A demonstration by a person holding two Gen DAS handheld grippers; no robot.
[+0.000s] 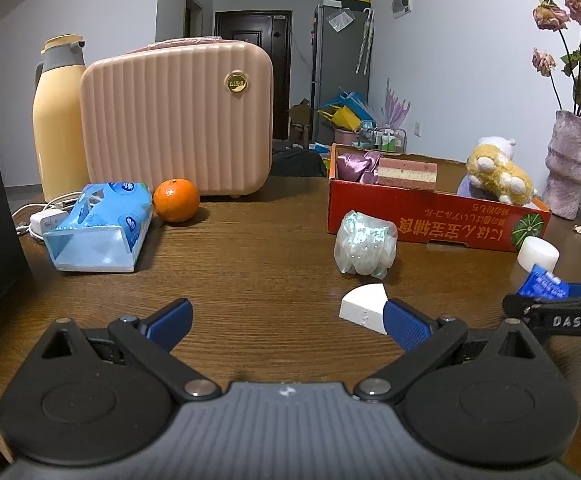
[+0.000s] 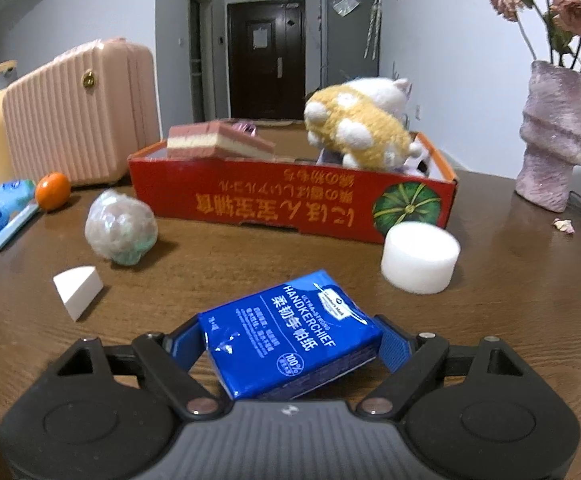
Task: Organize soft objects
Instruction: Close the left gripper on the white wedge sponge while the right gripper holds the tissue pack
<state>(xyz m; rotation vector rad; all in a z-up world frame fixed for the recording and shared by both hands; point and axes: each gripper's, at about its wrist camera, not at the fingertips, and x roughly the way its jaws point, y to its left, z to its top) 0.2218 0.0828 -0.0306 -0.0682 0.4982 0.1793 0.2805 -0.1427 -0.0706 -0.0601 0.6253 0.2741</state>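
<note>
My right gripper [image 2: 290, 340] is shut on a blue handkerchief tissue pack [image 2: 290, 334], held just above the wooden table in front of the red cardboard box [image 2: 290, 204]. The box holds a yellow plush toy [image 2: 354, 128], a pink layered sponge [image 2: 218, 144] and purple fabric [image 1: 356, 166]. My left gripper [image 1: 288, 320] is open and empty, low over the table; its right finger is next to a white wedge sponge [image 1: 364, 306]. A clear wrapped bundle [image 1: 365, 248] and a white foam cylinder [image 2: 420, 258] lie on the table near the box.
A pink hard case [image 1: 176, 118], a yellow thermos [image 1: 56, 120], an orange [image 1: 176, 200], a light blue tissue pack [image 1: 98, 226] and a white charger [image 1: 46, 220] stand at the left. A purple vase with dried roses [image 2: 552, 132] stands at the right.
</note>
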